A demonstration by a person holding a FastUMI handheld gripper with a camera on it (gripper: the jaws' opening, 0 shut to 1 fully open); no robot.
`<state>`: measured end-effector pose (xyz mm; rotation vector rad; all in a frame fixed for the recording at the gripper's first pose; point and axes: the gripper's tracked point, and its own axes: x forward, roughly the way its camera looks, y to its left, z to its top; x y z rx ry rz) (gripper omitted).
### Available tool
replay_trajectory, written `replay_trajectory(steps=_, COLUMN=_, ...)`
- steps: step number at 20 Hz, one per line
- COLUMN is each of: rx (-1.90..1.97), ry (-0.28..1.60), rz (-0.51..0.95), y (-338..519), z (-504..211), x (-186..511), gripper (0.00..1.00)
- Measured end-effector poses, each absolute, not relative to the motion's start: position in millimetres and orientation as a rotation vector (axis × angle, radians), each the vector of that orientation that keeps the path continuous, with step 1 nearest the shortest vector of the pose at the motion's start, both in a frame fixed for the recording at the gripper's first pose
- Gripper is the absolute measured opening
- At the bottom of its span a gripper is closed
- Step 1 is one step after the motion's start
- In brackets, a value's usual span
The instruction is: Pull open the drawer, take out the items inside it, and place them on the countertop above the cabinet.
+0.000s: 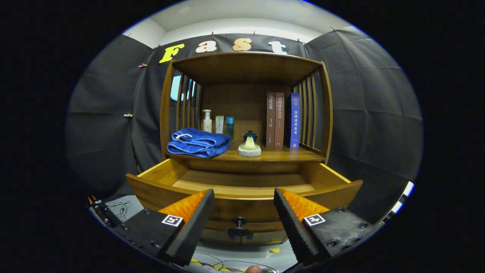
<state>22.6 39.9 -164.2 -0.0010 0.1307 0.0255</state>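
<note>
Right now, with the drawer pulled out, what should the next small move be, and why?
Probably ease back from the drawer. The visible part of its inside looks bare, the towel and small pot sit on the countertop, and the gripper hangs open by the knob.

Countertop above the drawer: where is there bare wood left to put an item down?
On the countertop, bare wood lies along the front edge, ahead of the books. The left is crowded by the blue towel, with bottles behind it; the brush holds the middle. The open fingers flank the drawer knob.
</note>
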Motion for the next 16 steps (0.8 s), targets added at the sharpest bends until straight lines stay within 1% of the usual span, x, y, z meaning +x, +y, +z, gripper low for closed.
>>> replay_trajectory(steps=7, rx=0.003, ry=0.196, rz=0.025, y=41.6, z=-212.2, x=42.9, gripper=1.00)
replay_trajectory(steps=8, rx=-0.003, ry=0.191, rz=0.001, y=37.2, z=-213.2, x=42.6, gripper=1.00)
replay_trajectory(steps=11, rx=0.001, ry=0.156, rz=-0.007, y=38.9, z=-212.9, x=44.6, gripper=0.98)
replay_trajectory(steps=16, rx=0.001, ry=0.143, rz=-0.014, y=41.1, z=-212.2, x=50.6, gripper=0.99)
